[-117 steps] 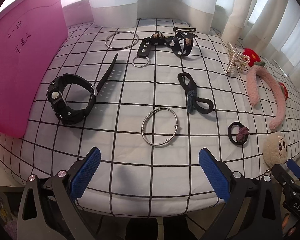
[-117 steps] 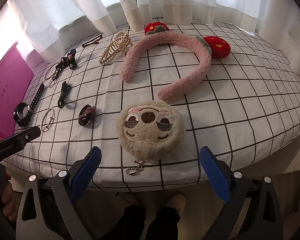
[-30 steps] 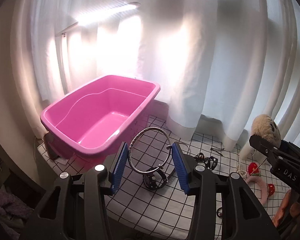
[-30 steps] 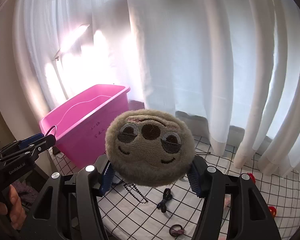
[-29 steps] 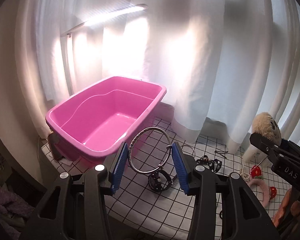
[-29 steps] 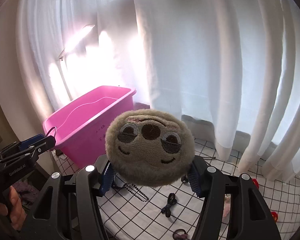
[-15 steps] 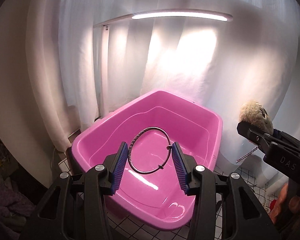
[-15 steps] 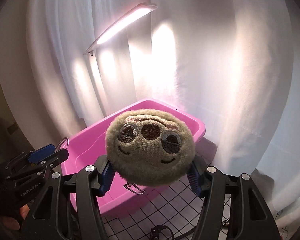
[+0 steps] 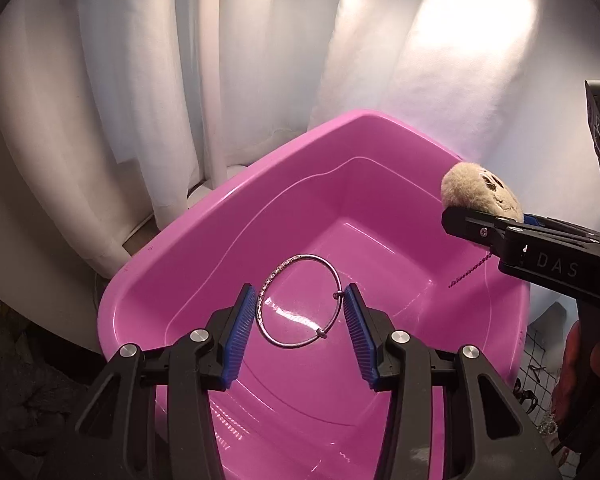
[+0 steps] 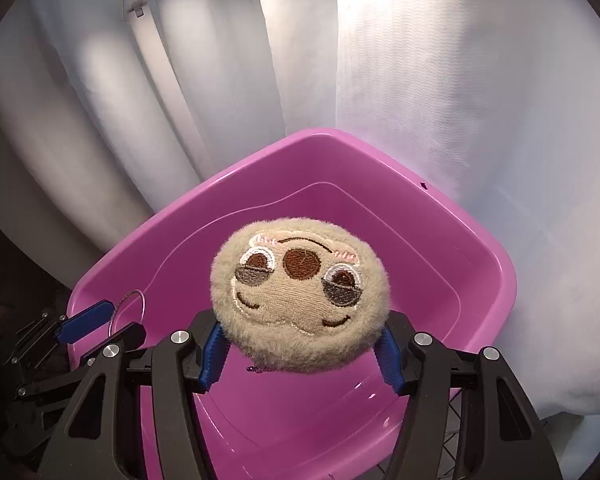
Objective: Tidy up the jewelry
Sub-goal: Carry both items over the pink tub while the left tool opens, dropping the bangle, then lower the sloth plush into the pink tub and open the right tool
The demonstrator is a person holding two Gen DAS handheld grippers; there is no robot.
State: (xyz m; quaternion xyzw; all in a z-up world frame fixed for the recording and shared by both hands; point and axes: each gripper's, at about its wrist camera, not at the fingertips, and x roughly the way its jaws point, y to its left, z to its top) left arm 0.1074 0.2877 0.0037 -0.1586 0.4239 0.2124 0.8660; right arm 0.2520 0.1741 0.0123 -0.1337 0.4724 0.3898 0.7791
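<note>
White curtains hang all around, with a bright patch of light at 1 o'clock in the left wrist view. A big pink tub sits below them and fills the middle of both views. The left claw hangs over the tub and pinches a thin silver bangle between its two blue pads. The bangle stands up like a hoop, and each pad touches one side of it. Through the ring you can see the shiny pink floor of the tub. At 3 o'clock in that view the right claw comes in from the side with a fluffy tan plush face, and a small bead chain dangles under it over the tub. In the right wrist view the right claw squeezes the plush face by its lower sides. The face has round stitched eyes, a brown nose and a little smile. It is held above the tub. At 9 o'clock in this view the left claw shows with the bangle in it. A bit of checked surface peeks out at 4 o'clock in the left wrist view.
</note>
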